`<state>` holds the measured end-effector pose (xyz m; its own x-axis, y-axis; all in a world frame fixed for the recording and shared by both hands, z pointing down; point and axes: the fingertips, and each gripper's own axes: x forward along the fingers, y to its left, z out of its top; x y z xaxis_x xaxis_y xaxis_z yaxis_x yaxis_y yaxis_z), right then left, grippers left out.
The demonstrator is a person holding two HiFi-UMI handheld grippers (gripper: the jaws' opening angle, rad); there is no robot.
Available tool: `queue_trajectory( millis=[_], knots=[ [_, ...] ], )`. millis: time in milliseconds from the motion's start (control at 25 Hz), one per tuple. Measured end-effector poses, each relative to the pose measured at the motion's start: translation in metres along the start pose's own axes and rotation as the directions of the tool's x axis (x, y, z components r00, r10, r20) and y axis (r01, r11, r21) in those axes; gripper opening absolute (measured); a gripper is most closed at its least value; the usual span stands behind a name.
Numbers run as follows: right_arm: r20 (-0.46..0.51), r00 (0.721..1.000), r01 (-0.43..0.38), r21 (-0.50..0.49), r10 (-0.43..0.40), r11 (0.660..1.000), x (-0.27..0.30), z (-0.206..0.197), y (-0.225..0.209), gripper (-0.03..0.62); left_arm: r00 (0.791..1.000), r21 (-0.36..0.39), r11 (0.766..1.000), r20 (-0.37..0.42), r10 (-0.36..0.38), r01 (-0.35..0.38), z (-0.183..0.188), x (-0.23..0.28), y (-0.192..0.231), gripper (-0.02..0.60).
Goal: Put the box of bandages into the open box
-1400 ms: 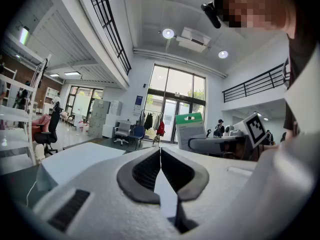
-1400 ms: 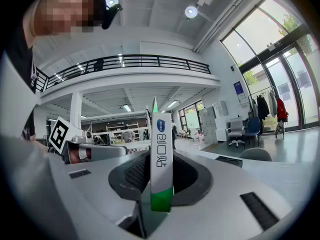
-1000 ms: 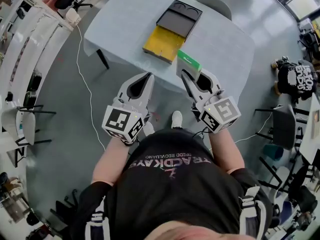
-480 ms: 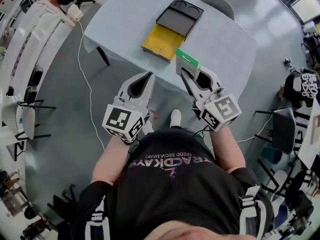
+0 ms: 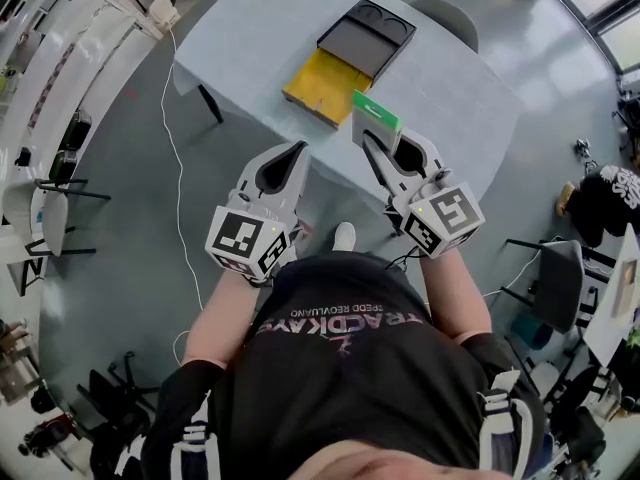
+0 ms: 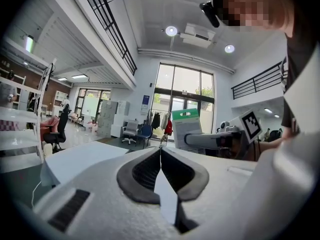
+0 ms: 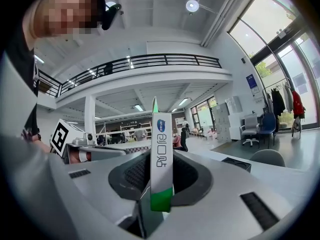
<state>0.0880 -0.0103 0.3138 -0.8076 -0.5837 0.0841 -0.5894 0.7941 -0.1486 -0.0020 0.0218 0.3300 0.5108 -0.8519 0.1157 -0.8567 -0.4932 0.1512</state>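
Note:
The open box point(image 5: 318, 88) has a yellow inside and lies on the pale table point(image 5: 250, 38), its black lid point(image 5: 365, 36) laid back beyond it. The green-and-white box of bandages point(image 5: 376, 120) stands upright in my right gripper point(image 5: 378, 148), which is shut on it at the table's near edge, just right of the open box. In the right gripper view the bandage box point(image 7: 162, 154) is edge-on between the pads. My left gripper point(image 5: 296, 150) is shut and empty, beside the table's near edge. From the left gripper view point(image 6: 160, 150) the bandage box point(image 6: 186, 128) shows to the right.
A grey chair point(image 5: 445, 16) stands at the table's far side. A white cable point(image 5: 175, 168) trails over the floor at the left, next to white shelving point(image 5: 60, 78). More chairs point(image 5: 560, 268) stand to the right.
The person has turned slightly, so the table and room have shifted a little in the view. Both grippers keep their grips and their spacing; the bandage box stays held.

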Motion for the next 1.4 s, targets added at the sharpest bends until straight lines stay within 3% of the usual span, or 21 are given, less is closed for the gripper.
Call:
queue_trajectory(
  millis=[480,880,1400],
  knots=[
    [0.011,0.998,-0.065,0.013,0.065,0.998,0.009,0.008,-0.03,0.091,0.999,0.014,0.999,0.003,0.048,-0.048,0.003,0.026,-0.006,0.018],
    [0.007,0.998,-0.07,0.034,0.07,0.997,0.026,0.007,-0.043,0.091,0.998,0.039,0.997,0.01,0.059,-0.06,0.013,0.033,0.008,0.018],
    [-0.035,0.999,0.026,0.069,-0.023,0.997,0.094,-0.005,-0.068,0.091,0.998,0.069,0.996,-0.016,-0.057,0.058,0.012,0.068,0.068,0.018]
  ],
)
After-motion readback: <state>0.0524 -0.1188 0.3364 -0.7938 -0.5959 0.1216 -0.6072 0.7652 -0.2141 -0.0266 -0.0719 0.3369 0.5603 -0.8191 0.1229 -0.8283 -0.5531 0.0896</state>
